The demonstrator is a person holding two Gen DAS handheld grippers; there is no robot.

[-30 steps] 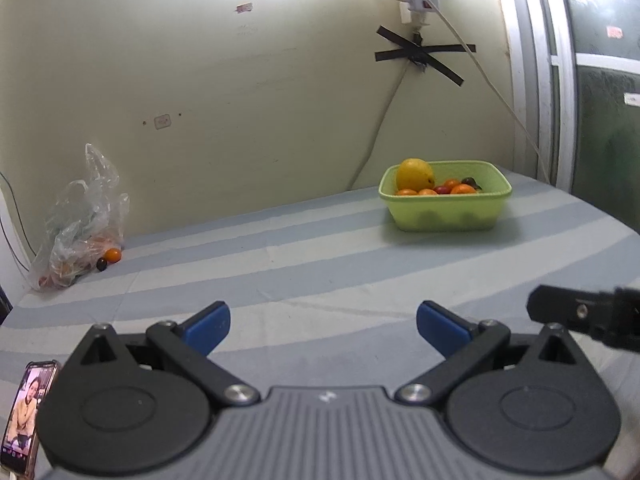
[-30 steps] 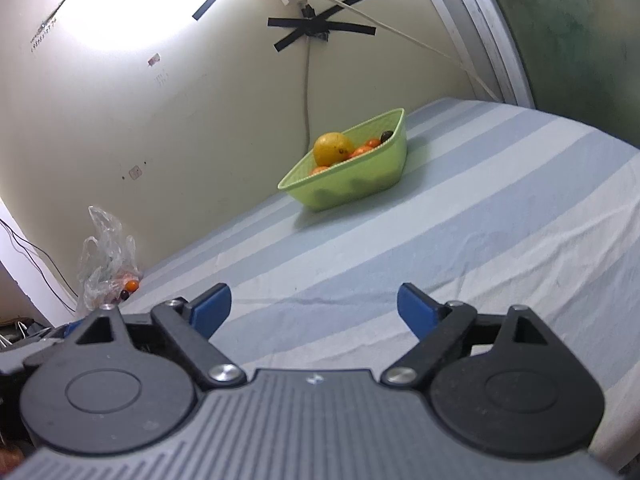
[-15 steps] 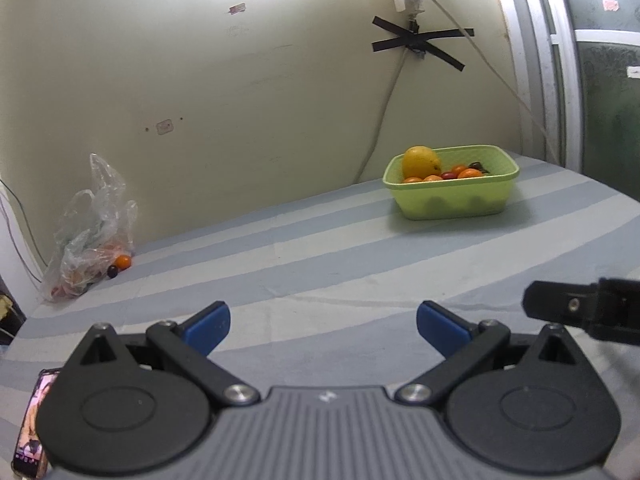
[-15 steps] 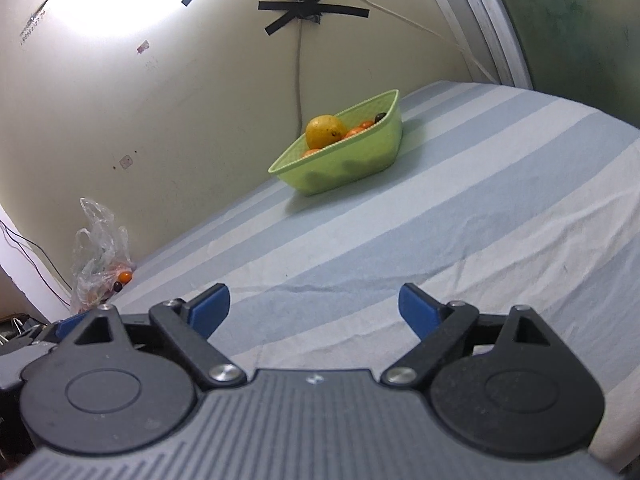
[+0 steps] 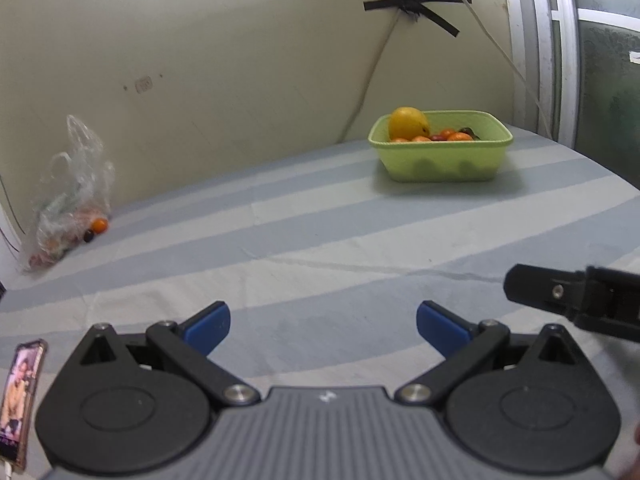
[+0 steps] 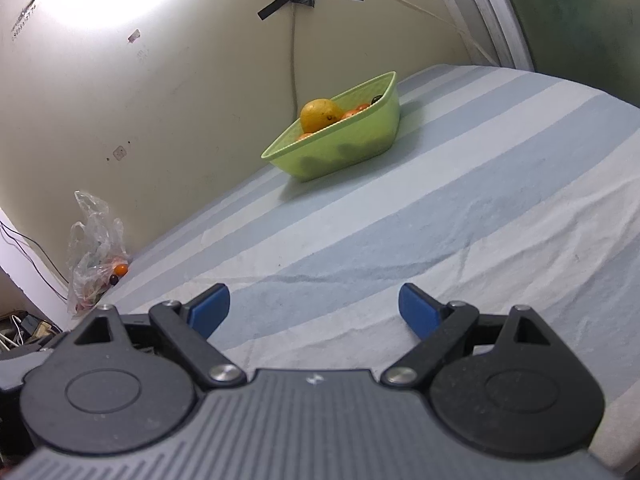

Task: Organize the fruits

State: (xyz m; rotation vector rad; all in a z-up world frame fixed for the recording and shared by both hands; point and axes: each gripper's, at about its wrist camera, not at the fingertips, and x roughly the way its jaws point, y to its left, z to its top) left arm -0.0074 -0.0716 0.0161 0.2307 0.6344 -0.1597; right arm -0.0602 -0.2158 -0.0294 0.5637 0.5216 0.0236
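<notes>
Fingers spread wide on both sides, nothing between the blue pads. Left gripper (image 5: 323,322) hangs over the bedsheet w/ jaws apart; right gripper (image 6: 314,306) same, jaws apart over bare cloth. Neither touches any fruit.

Big to small:

Striped sheet (image 5: 320,240), blue and white bands, covers the whole surface; light wrinkles in the foreground. Cream wall (image 5: 240,60) behind it, w/ a black tape cross (image 5: 412,4) holding a cable.

Green basket (image 5: 442,158) sits far ahead of the left fingers, up and to the right of them, close to the wall. In the right wrist view the basket (image 6: 340,148) lies well ahead, roughly in line w/ the gap between the fingers, seen corner-on.

Clear plastic bag (image 5: 70,196) sits at the far left edge by the wall, crumpled, some fruit inside. Well apart from both grippers and from the basket.

Right gripper's black body (image 5: 576,300) shows at the right edge of the left wrist view, beside the left gripper.

Phone (image 5: 20,396) lies at lower left, screen lit.

Large yellow-orange fruit (image 5: 408,123) stands tallest in the basket, at its left end. Small orange and dark fruits (image 5: 452,136) beside it, low in the basket.

One small orange fruit (image 5: 100,224) and one dark fruit (image 5: 88,235) rest at the bag's mouth.
</notes>
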